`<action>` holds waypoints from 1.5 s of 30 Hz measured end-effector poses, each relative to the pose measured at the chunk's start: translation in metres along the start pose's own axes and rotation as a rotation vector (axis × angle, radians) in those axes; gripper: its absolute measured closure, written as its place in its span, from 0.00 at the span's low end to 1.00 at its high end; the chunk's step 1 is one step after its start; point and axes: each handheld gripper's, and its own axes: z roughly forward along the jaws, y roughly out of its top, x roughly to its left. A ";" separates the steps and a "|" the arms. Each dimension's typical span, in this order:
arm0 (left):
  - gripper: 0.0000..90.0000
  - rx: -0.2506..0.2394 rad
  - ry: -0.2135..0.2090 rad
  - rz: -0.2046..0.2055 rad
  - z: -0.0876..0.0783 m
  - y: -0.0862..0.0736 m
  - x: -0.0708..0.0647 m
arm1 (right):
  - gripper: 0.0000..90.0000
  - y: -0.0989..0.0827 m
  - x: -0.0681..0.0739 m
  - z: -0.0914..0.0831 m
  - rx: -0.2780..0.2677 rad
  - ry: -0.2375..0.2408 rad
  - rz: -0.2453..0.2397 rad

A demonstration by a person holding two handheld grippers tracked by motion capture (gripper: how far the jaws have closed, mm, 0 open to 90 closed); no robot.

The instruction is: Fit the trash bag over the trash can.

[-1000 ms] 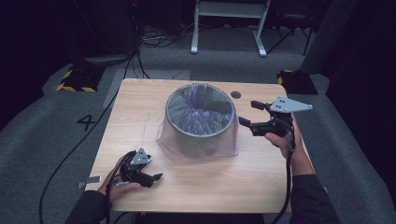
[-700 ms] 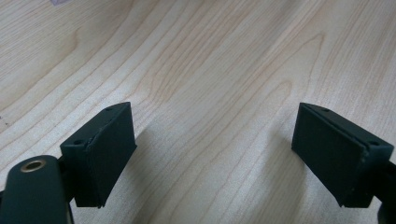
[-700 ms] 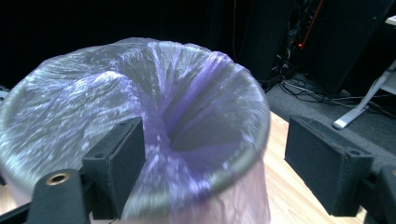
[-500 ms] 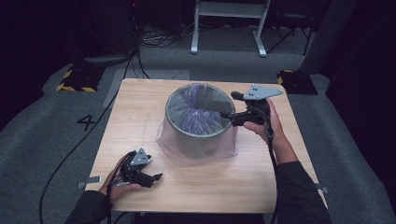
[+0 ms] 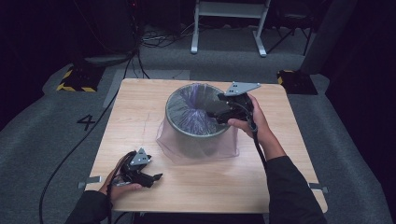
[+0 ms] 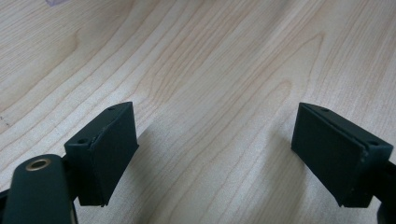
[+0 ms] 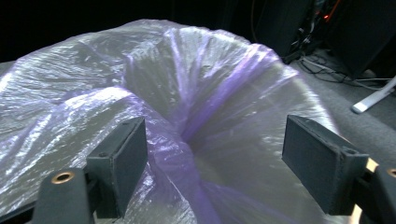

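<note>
A grey bin (image 5: 198, 123) lined with a translucent purple bag (image 7: 196, 116) stands near the middle of the wooden counter (image 5: 289, 154). The right gripper (image 5: 224, 112) hangs over the bin's right rim, fingers (image 7: 322, 163) spread wide above the crumpled bag and pinching nothing. The left gripper (image 5: 152, 177) rests at the counter's near left corner, well apart from the bin, fingers (image 6: 109, 149) wide and empty over bare wood.

The bin (image 5: 198, 123) stands near the centre of the worktop (image 5: 289, 140), with the bag (image 5: 196, 105) lining its inside and draped over its rim. The right claw (image 5: 215, 113) sits at the bin's 3 o'clock rim, over the bag. The left claw (image 5: 156, 177) rests on the worktop at 7 o'clock, well apart from the bin.
</note>
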 end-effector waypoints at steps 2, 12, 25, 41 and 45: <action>0.15 -0.001 0.000 0.000 0.000 0.000 0.000 | 0.25 0.001 0.003 0.003 0.012 0.000 -0.010; 0.15 0.000 0.001 0.003 0.000 0.000 0.000 | 0.34 0.003 0.009 0.019 0.108 0.050 -0.039; 0.15 0.001 -0.004 0.002 0.000 0.000 0.000 | 0.28 0.011 0.007 0.033 0.276 0.089 -0.038; 0.15 0.001 -0.005 0.002 0.000 0.000 0.000 | 0.26 0.016 0.009 0.042 0.420 0.091 -0.065; 0.15 0.001 -0.005 0.002 0.000 0.000 0.000 | 0.25 0.015 0.010 0.039 0.383 0.074 -0.067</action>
